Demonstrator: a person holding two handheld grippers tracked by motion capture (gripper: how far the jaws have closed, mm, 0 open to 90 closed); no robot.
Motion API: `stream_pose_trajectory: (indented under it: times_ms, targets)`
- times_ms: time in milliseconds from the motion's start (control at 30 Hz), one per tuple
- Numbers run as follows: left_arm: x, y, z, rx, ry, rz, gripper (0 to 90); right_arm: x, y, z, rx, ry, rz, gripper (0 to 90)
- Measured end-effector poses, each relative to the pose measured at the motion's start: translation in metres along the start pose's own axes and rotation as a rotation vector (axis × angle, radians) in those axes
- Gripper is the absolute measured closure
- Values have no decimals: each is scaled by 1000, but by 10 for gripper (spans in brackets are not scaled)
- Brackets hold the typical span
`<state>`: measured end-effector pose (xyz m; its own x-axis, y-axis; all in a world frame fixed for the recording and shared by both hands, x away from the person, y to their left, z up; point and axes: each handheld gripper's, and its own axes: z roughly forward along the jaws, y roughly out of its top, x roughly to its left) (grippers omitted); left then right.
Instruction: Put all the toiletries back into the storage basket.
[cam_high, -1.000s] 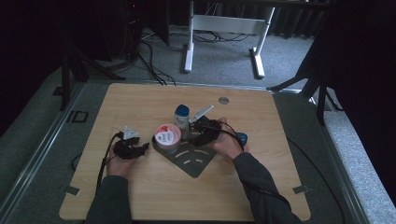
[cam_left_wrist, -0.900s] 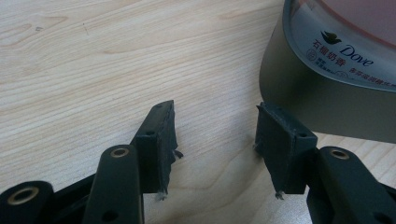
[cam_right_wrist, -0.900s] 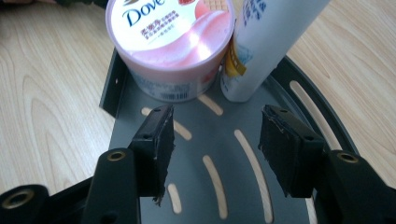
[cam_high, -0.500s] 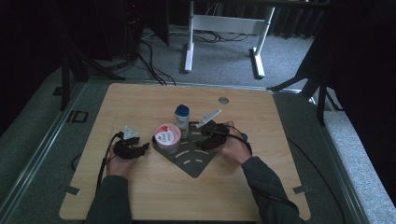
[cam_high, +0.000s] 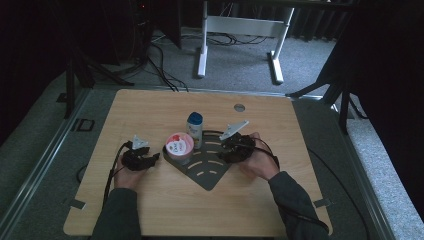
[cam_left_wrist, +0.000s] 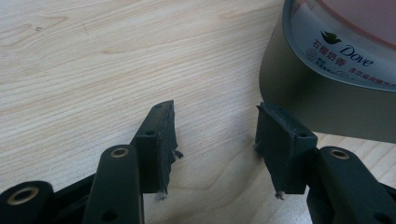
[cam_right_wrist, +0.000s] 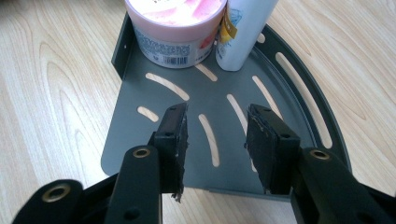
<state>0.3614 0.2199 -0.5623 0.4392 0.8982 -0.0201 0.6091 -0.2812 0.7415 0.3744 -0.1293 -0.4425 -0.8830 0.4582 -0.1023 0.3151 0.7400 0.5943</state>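
Left gripper (cam_left_wrist: 212, 135) and right gripper (cam_right_wrist: 215, 140): black jaws, brass-ringed pivot holes, worn dark pads, black trailing cables. Person wears dark grey sleeves (cam_high: 295, 200).

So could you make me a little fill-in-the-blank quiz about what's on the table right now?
1. The pink-lidded jar and the white bottle both stand on a dark grey corner ____.
2. The bottle has a ____ cap.
3. Nothing sits between the right tongs; below them lies the slotted grey shelf, not the bare ____ table.
4. The brand printed on the jar beside the left tongs reads ____.

Missing words: shelf; blue; wooden; Dove
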Motion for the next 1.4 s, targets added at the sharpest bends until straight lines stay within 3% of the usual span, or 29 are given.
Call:
stream_pose_trajectory:
  times_ms: [700, 1400]
  targets:
    - [0, 0, 0, 0, 0, 0, 478, -10, -24, -37, -26, -26, 16, 646]
    - [0, 0, 0, 0, -2, -2, 479, -24, -30, -71, -79, -69, 33, 509]
